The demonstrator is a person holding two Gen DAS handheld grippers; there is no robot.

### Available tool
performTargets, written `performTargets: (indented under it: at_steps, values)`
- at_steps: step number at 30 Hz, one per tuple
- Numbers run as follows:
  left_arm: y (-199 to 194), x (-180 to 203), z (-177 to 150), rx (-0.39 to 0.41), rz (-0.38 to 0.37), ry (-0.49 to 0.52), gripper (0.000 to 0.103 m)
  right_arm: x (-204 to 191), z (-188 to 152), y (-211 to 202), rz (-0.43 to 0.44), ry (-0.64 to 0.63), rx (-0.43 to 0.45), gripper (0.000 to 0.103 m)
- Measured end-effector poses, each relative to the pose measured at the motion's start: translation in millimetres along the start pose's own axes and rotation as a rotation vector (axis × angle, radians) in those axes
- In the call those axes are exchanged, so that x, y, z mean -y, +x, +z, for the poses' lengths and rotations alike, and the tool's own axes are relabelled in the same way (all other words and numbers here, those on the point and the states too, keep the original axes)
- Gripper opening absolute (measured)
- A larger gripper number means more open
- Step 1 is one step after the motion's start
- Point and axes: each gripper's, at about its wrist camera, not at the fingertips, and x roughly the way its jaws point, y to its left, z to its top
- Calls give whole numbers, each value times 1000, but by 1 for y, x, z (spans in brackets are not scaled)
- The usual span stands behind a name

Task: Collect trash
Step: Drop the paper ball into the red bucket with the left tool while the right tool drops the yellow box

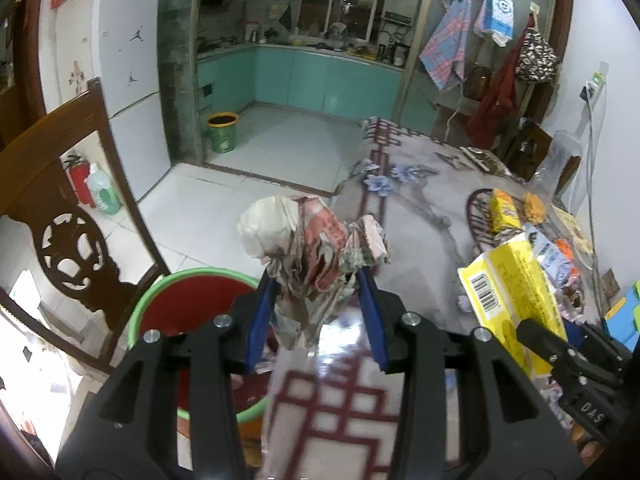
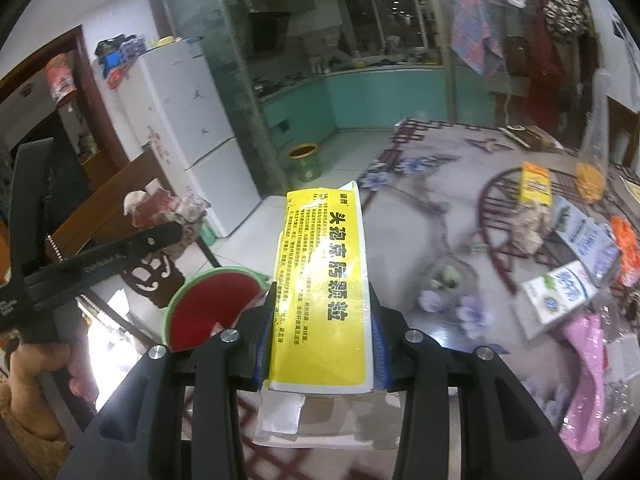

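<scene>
My left gripper is shut on a crumpled wad of paper, held over the table edge just right of the green-rimmed red bin. My right gripper is shut on a yellow-and-white medicine box, held upright above the table. The box also shows in the left wrist view. The bin shows in the right wrist view below left of the box. The left gripper with the wad shows in the right wrist view at the left.
A table with a flower-patterned cover carries more packets, boxes and wrappers at its right side. A carved wooden chair stands left of the bin. A second green bin sits on the kitchen floor. A white fridge stands behind.
</scene>
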Motion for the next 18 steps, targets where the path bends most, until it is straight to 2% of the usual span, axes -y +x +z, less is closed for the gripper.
performTargets:
  at_steps: [4, 13, 18]
  values:
    - [0, -23, -2, -8, 35, -16, 40, -19, 3, 12, 35, -18, -8, 38]
    - [4, -65, -7, -37, 62, -84, 40, -50, 7, 41, 111, -35, -39, 38]
    - [8, -85, -10, -52, 100, -122, 40, -59, 11, 65, 174, 1, -84, 38]
